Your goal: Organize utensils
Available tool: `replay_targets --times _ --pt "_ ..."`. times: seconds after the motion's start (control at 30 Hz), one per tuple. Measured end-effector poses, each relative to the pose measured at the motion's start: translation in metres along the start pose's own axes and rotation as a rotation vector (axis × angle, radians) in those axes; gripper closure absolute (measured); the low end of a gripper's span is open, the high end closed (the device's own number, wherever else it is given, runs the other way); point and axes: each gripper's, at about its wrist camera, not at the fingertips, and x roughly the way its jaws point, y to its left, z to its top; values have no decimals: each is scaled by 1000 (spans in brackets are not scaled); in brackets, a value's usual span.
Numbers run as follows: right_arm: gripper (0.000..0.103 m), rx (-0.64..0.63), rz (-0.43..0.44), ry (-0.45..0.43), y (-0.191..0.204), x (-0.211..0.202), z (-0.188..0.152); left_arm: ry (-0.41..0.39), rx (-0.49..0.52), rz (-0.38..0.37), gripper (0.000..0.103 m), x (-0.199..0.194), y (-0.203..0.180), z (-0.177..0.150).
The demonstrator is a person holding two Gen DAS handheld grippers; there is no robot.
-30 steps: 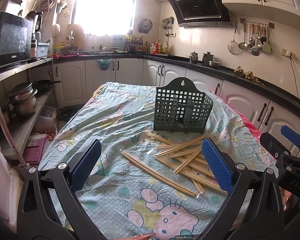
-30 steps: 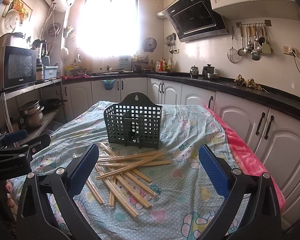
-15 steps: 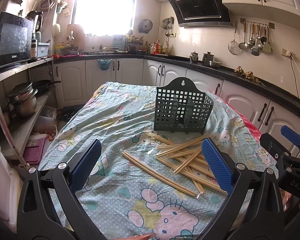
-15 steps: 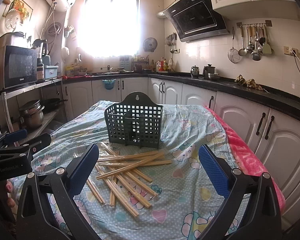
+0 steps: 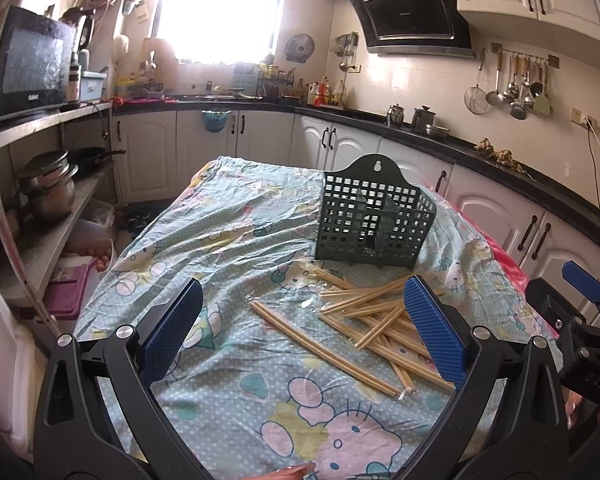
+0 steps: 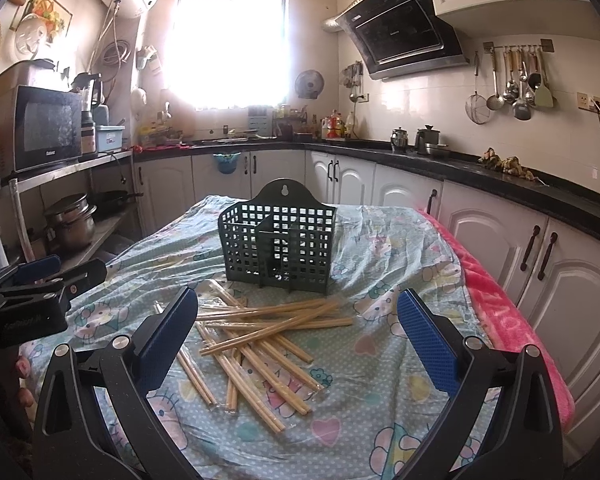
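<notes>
Several wooden chopsticks in clear wrappers [image 5: 374, 322] lie scattered on the table in front of a dark green lattice utensil basket [image 5: 374, 222]. The pile [image 6: 260, 334] and the basket [image 6: 278, 240] also show in the right wrist view. My left gripper [image 5: 302, 320] is open and empty, held above the near side of the table, left of the pile. My right gripper [image 6: 298, 322] is open and empty, hovering just before the pile. The right gripper shows at the right edge of the left wrist view [image 5: 580, 320]; the left gripper shows at the left edge of the right wrist view [image 6: 32, 288].
The table wears a cartoon-print cloth [image 5: 228, 240] over a pink blanket [image 6: 496, 300]. White cabinets and a black counter [image 6: 500, 176] run along the back and right. A shelf with pots [image 5: 48, 188] and a microwave [image 5: 28, 68] stands at the left.
Both views have shifted very slightly; the basket sits a touch higher in the right wrist view. Both grippers stay open, and the chopsticks have not moved.
</notes>
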Motion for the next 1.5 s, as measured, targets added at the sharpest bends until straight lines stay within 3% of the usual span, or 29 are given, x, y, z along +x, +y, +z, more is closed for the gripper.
replay_targets --times 0.27,0.53,0.77,1.17,1.5 --pt "6 -31 113 72 9 18 12 26 -90 17 10 10 34 6" --pt "6 -4 169 171 5 56 29 66 -158 29 10 20 65 12" --pt "6 -10 154 214 -4 89 39 130 -200 24 10 43 76 17" --pt "6 23 99 298 -39 140 32 323 -251 -47 11 106 64 3" --pt "6 68 84 378 -65 174 15 422 -320 -93 39 145 70 -11"
